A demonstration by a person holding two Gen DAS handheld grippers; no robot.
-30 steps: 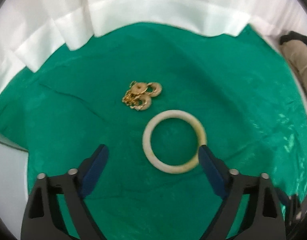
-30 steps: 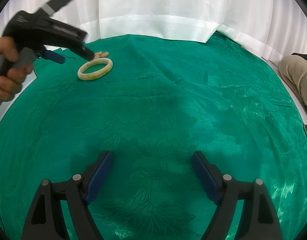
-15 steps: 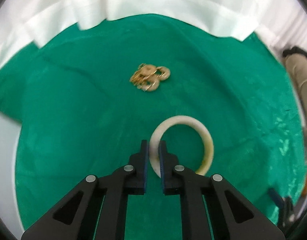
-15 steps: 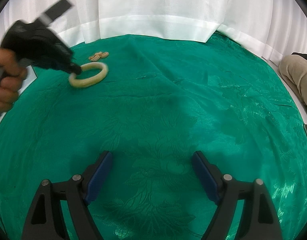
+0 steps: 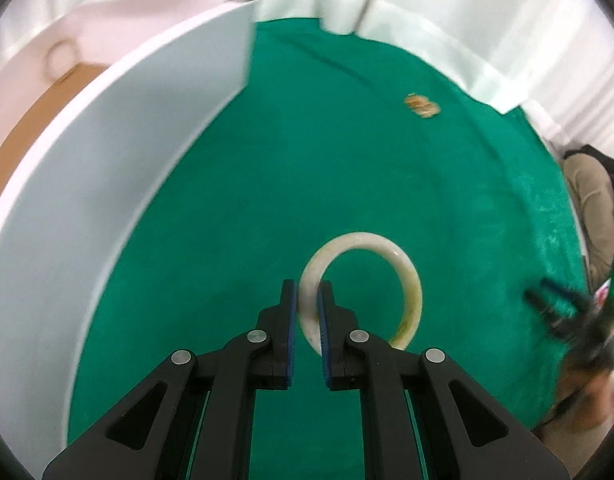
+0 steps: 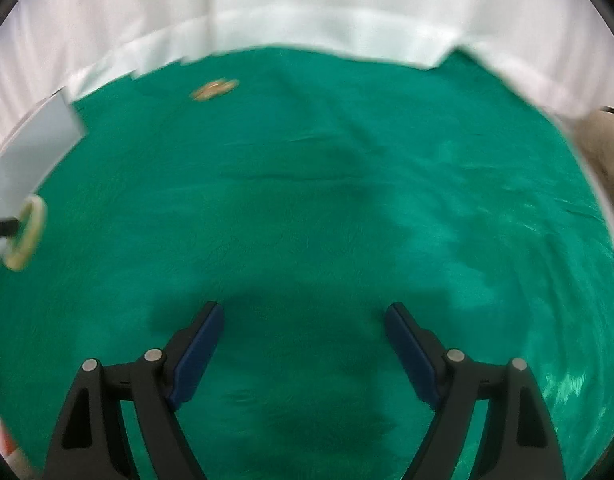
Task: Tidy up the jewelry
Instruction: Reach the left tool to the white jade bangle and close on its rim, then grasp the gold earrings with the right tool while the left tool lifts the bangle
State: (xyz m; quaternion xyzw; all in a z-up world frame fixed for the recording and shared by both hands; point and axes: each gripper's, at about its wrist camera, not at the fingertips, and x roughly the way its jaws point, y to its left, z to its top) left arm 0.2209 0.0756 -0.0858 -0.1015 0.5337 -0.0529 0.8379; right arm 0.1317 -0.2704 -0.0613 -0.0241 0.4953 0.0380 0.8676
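Here, smooth cream ring bangle [image 5: 403,276] pinched; green damask cloth [image 5: 307,160] beneath.

Box [image 5: 119,184] left on the cloth [image 5: 307,168], bangle [image 5: 403,276] beside it, earrings [image 5: 422,105] far behind

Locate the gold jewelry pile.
The gold jewelry pile lies on the green cloth near its far edge, below the white curtain, upper right in the left wrist view.
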